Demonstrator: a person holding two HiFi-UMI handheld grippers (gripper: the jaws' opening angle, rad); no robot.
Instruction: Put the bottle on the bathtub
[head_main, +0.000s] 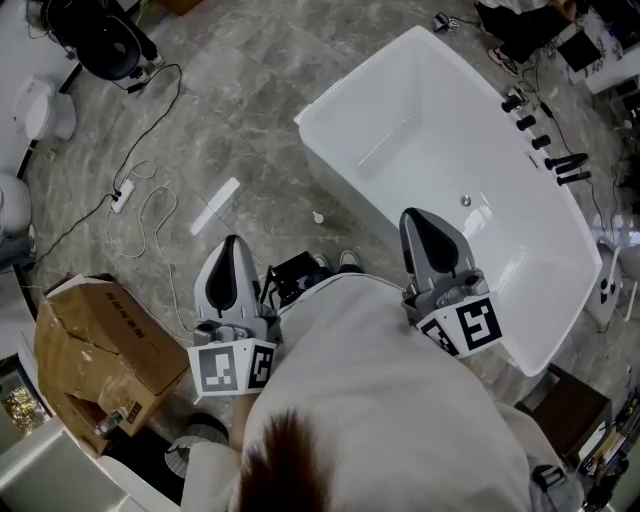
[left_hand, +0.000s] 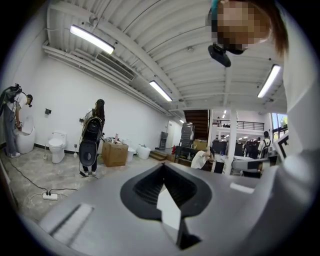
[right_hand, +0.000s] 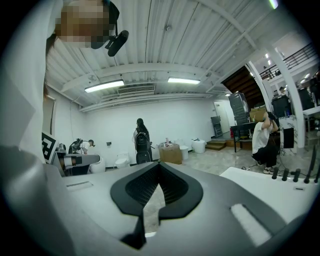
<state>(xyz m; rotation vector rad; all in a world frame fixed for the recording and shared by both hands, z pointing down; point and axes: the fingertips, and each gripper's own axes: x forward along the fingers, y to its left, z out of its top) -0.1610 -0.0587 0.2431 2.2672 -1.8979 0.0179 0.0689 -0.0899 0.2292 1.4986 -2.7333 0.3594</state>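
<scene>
No bottle shows in any view. The white bathtub (head_main: 450, 180) stands empty on the grey floor ahead and to the right, and its rim (right_hand: 272, 187) shows low at the right of the right gripper view. My left gripper (head_main: 231, 242) is held close to my chest over the floor, left of the tub, with its jaws together and nothing between them (left_hand: 162, 165). My right gripper (head_main: 413, 216) hangs over the tub's near rim, jaw tips meeting and empty (right_hand: 159, 164).
Black taps (head_main: 545, 140) line the tub's far right rim. A torn cardboard box (head_main: 100, 350) sits low at the left. A power strip with white cable (head_main: 122, 195) lies on the floor. Toilets (left_hand: 56, 145) and a standing person (left_hand: 92, 145) are across the room.
</scene>
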